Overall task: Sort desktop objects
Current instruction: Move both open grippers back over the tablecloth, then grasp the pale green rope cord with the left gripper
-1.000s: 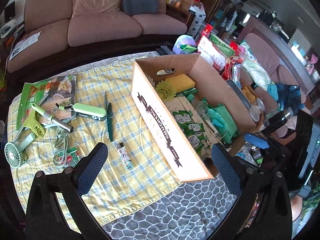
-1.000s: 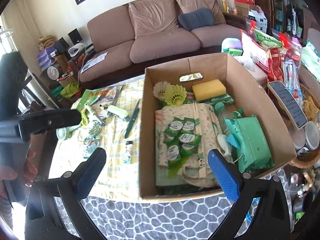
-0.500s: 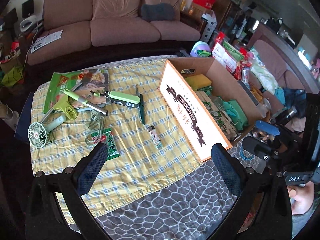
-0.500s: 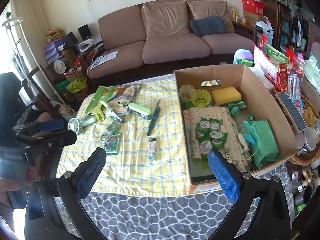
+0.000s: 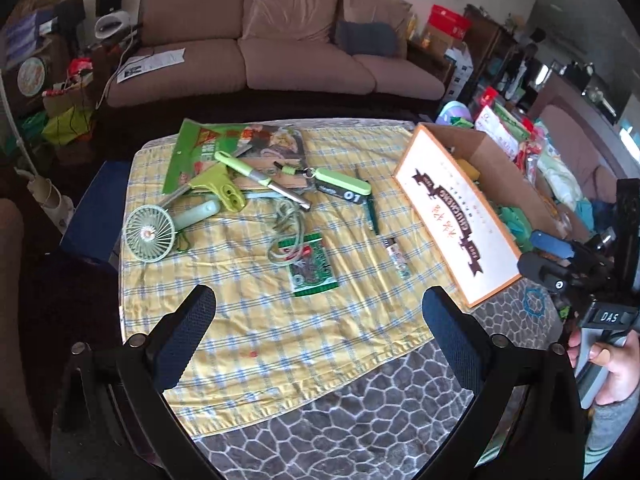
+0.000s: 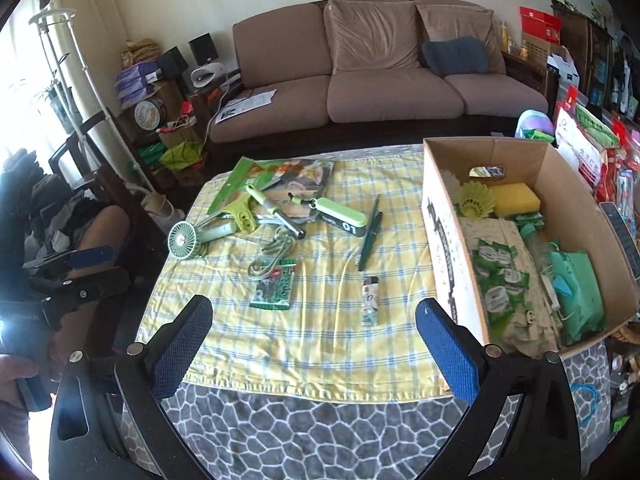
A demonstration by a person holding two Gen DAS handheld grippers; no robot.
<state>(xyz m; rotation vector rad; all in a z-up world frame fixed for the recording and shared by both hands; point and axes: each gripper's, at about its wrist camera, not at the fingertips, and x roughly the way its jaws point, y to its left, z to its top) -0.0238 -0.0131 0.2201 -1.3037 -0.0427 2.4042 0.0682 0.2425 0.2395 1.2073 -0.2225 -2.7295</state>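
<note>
Loose items lie on a yellow checked cloth (image 5: 248,320): a green hand fan (image 5: 149,233), a grey cable (image 5: 286,236), a green snack packet (image 5: 310,268), a lighter (image 5: 397,258), a dark green pen (image 5: 370,208) and a green case marked 01 (image 5: 344,190). The cardboard box (image 6: 444,248) at the right holds green packets, a yellow sponge and shuttlecocks. My left gripper (image 5: 320,332) hangs open over the cloth's near edge with nothing between its fingers. My right gripper (image 6: 314,344) is open too, near the snack packet (image 6: 276,288) and lighter (image 6: 370,300).
A grey stone-patterned tabletop (image 6: 304,432) shows below the cloth. A green magazine (image 5: 240,140) and a green-handled tool (image 5: 224,192) lie at the cloth's far side. A brown sofa (image 6: 380,80) stands behind, with cluttered shelves and bags to the right of the box.
Both grippers have drawn back and to the left, away from the box. They now face the items on the cloth. Both stayed open and empty.
</note>
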